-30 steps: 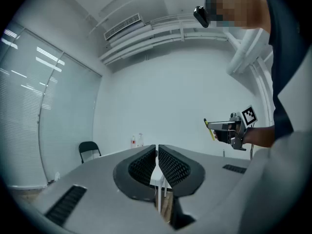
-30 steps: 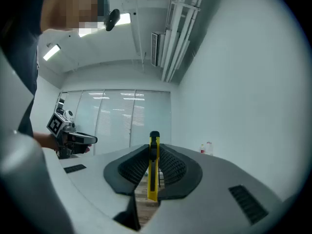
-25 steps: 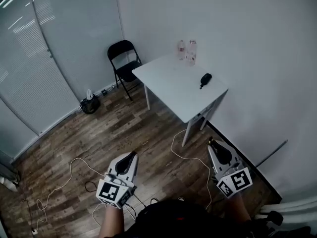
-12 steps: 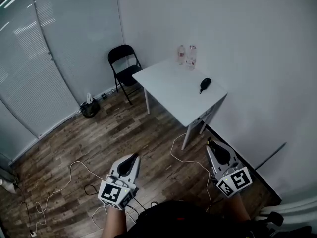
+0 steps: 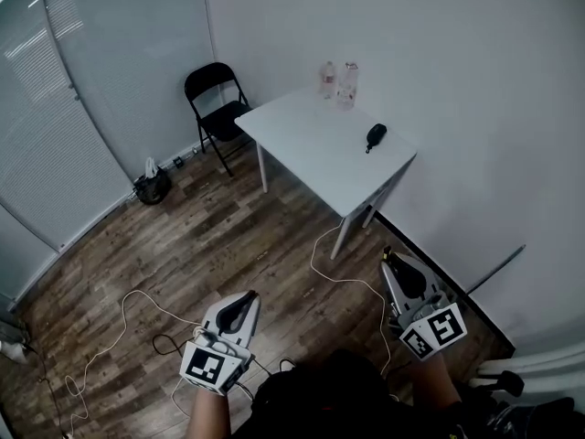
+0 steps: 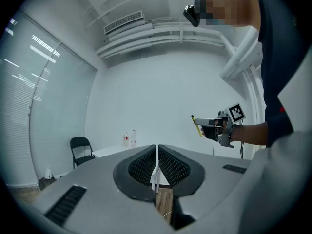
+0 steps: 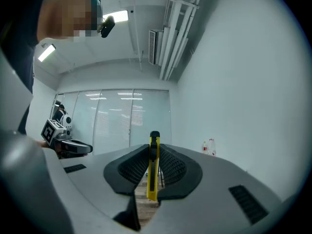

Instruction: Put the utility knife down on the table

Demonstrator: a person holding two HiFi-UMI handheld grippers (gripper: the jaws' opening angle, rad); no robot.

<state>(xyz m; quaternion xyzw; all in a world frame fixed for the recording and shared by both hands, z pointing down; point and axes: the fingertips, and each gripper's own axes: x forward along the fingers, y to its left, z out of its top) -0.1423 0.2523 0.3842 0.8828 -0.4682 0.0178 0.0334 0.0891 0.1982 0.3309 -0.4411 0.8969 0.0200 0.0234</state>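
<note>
Closest to me, both grippers are held low over the wood floor [image 5: 210,236]. The right gripper [image 7: 153,152] is clamped on the knife [image 7: 153,169]: a yellow body pinched edge-on between the two pads, with the dark end sticking up past the tips. From the left gripper's camera I can see the knife poking out the front of the right one, tilted a bit. So the knife is up in the air in the right jaws, well apart from the table [image 5: 320,149].

The left gripper [image 6: 157,155] has its jaws pressed together, just a thin line where the pads meet.

A bit further out, a white cable [image 5: 340,280] loops over the floor between the right gripper and the table leg.

Then the white table, pushed into the corner with one side by the wall [image 5: 439,80]. A small black thing [image 5: 375,136] lies near its right edge; I can't tell what it is. Two clear bottles [image 5: 337,82] stand at the far end by the wall. A black folding chair [image 5: 216,108] sits just left of the table.
</note>
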